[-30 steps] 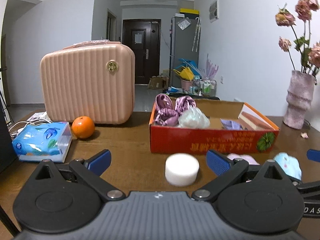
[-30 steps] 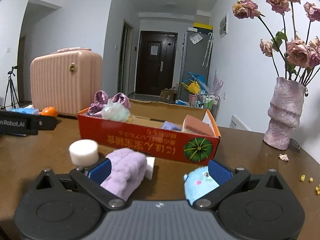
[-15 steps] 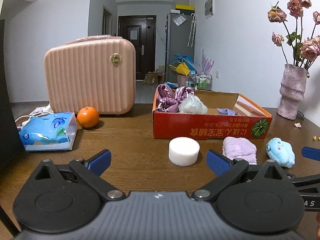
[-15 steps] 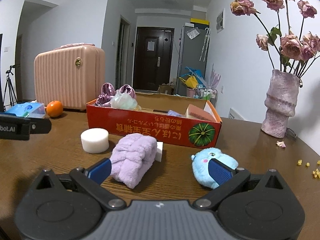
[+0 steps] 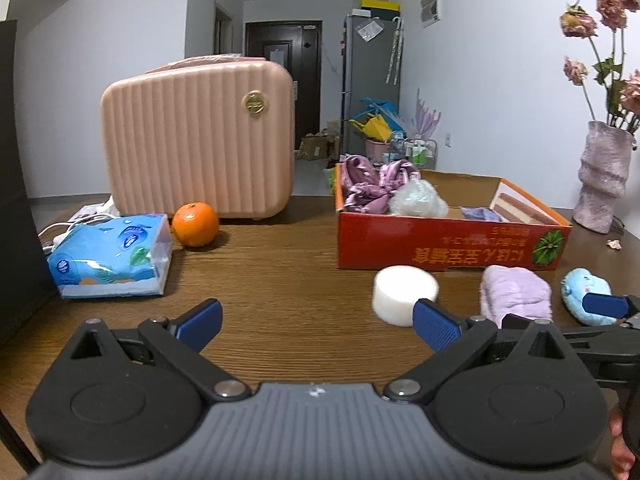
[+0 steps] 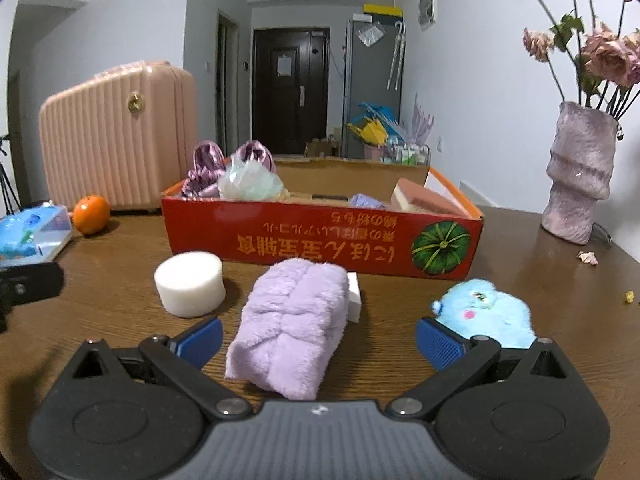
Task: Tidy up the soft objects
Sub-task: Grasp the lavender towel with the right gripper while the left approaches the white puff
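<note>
Nearest, the right gripper (image 6: pixel 319 332) has its fingers spread wide, empty, lined up on the lilac towel (image 6: pixel 294 324) lying on the counter (image 6: pixel 540 280); the left gripper (image 5: pixel 318 316), equally wide, waits. Beyond sits the red box (image 6: pixel 320 240), probably its destination.

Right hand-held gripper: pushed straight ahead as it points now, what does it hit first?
Most likely the folded lilac towel: it lies between the open fingers of the right hand-held gripper, closer than the red box behind it. Depth is approximate.
</note>
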The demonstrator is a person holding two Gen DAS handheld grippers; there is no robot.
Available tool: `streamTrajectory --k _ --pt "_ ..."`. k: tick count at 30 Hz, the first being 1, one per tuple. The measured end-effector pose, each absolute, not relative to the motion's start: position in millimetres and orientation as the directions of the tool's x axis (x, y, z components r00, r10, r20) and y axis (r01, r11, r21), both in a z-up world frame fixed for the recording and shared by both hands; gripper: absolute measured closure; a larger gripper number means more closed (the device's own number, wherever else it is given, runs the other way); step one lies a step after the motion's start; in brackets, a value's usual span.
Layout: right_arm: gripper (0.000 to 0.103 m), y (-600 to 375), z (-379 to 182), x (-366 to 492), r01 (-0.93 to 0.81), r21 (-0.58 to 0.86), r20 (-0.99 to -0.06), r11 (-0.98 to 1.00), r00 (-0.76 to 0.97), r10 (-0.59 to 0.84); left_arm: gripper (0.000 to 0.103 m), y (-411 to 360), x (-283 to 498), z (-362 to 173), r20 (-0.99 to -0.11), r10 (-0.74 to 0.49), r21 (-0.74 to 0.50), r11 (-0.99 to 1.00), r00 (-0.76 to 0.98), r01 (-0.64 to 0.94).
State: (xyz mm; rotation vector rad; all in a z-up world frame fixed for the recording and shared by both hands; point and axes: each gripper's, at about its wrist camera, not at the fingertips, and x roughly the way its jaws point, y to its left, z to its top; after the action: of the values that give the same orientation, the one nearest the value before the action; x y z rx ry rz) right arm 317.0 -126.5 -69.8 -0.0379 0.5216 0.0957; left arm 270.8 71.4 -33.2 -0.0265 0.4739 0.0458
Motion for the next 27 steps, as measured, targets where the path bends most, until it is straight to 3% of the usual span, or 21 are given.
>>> streamTrajectory --k 4,10,18,22,24,27 --pt "0.002 -117 -77 332 -0.087 -0.015 -0.537 0.996 0.841 0.065 0.0 81 275 -36 -0.465 0.052 -0.016 0.998 0.884 -0.067" --pt "0.015 -105 -82 348 -0.079 -0.019 -0.569 0.997 0.82 0.054 0.0 90 279 -39 -0.476 0.053 -0.023 0.997 0.878 -0.073" --pt "0.051 -99 -87 357 -0.09 -0.01 -0.598 0.996 0.799 0.066 0.0 91 281 -43 -0.492 0.042 -0.026 0.998 0.87 -0.063" --pt "0.059 -101 -87 356 -0.092 0.007 -0.598 0.996 0.798 0.078 0.0 89 281 -44 -0.492 0.039 -0.022 0.998 0.87 -0.057" --pt "0.069 -102 -85 354 -0.093 0.008 -0.587 0.996 0.806 0.08 0.0 90 281 -44 -0.491 0.04 -0.023 0.998 0.87 -0.06" --pt "0.076 -104 -82 349 -0.101 0.02 -0.56 0.995 0.823 0.095 0.0 90 282 -44 -0.496 0.04 -0.028 0.998 0.867 -0.062"
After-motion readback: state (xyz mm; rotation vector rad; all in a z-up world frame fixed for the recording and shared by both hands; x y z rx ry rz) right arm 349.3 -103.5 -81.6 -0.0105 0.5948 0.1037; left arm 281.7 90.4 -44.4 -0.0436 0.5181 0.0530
